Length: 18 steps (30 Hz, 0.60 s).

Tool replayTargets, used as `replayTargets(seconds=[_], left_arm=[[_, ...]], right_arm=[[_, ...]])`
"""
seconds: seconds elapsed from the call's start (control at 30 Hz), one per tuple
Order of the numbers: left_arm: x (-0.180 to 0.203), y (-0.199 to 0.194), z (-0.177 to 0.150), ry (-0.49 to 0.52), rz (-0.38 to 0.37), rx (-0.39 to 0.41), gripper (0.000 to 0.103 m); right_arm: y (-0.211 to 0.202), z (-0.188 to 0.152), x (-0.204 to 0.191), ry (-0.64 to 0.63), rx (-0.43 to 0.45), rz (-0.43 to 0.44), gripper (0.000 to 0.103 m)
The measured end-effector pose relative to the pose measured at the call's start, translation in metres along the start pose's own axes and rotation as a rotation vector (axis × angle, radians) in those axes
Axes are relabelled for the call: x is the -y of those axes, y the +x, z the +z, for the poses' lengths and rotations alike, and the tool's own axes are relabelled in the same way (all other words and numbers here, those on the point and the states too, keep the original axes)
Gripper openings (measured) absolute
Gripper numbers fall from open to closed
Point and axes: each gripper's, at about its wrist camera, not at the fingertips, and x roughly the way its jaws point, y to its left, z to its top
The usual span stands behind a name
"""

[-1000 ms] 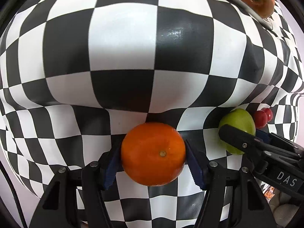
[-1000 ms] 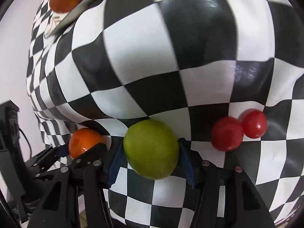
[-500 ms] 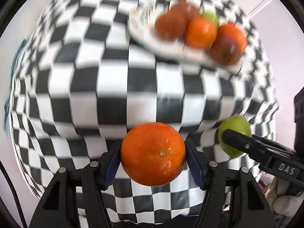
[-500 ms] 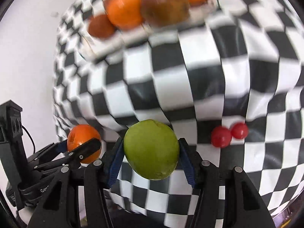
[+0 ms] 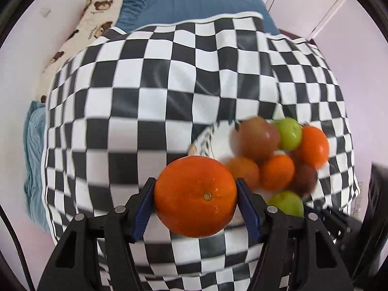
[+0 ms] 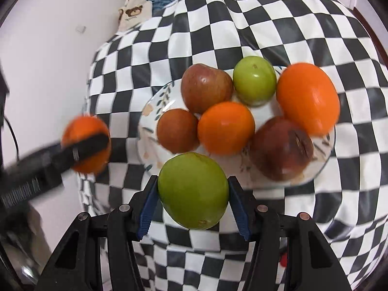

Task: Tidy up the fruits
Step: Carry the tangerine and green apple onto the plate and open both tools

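My left gripper (image 5: 196,203) is shut on an orange (image 5: 195,196) and holds it in the air near the left rim of a white patterned plate (image 5: 206,135). My right gripper (image 6: 192,198) is shut on a green apple (image 6: 193,190) and holds it above the plate's near rim (image 6: 150,111). The plate carries several fruits: red apples (image 6: 206,87), a green apple (image 6: 254,80) and oranges (image 6: 308,97). The left gripper with its orange also shows in the right wrist view (image 6: 86,143), left of the plate. The held green apple shows in the left wrist view (image 5: 287,202).
The black-and-white checkered cloth (image 5: 145,92) covers the table. Behind it lie a blue blanket (image 5: 194,2) and a bear-print cloth (image 5: 94,17). Small red fruit (image 6: 282,259) peeks from under my right gripper's finger. A pale wall is at the left.
Both grippers have risen from the table with their fruits and moved forward to the plate, which now lies close below them. The two red cherries have dropped behind.
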Motion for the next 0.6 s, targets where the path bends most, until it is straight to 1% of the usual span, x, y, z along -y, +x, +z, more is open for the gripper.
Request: replayTargets(seconds=[0.07,0.17,0.23,0.33,0.47,0.5,0.53,0.57,0.6], left_arm=[[-0.004,0.014,0.017,-0.013,-0.004,-0.03,0.062],[-0.003,0.033,0.038,-0.014,-0.024,-0.066,0.062],[-0.003,0.044,0.044,-0.018,-0.036,-0.091,0.063],[0.005,0.061,0.052,-0.008,-0.063,-0.159,0.063],[0.013,0.074,0.051,-0.007,-0.074,-0.207,0.063],[0.014,0.077,0.051,-0.007,-0.073,-0.214,0.072],[0.014,0.078,0.05,-0.001,-0.058,-0.211,0.085],[0.014,0.076,0.051,0.002,-0.064,-0.199,0.103],[0.013,0.074,0.051,0.003,-0.069,-0.186,0.103]], right_arm=[[0.008,0.007,-0.002,0.006,-0.014,-0.015,0.059],[0.012,0.005,0.001,0.015,-0.027,-0.02,0.059],[0.015,0.007,0.001,0.02,-0.034,-0.021,0.059],[0.017,0.002,0.006,0.028,-0.042,-0.022,0.059],[0.027,0.0,0.004,0.053,-0.039,-0.017,0.059],[0.029,0.001,0.002,0.061,-0.033,-0.016,0.059],[0.028,0.0,0.003,0.065,-0.03,-0.016,0.059],[0.029,0.001,0.003,0.072,-0.028,-0.016,0.06],[0.028,0.001,0.004,0.081,-0.021,-0.002,0.061]])
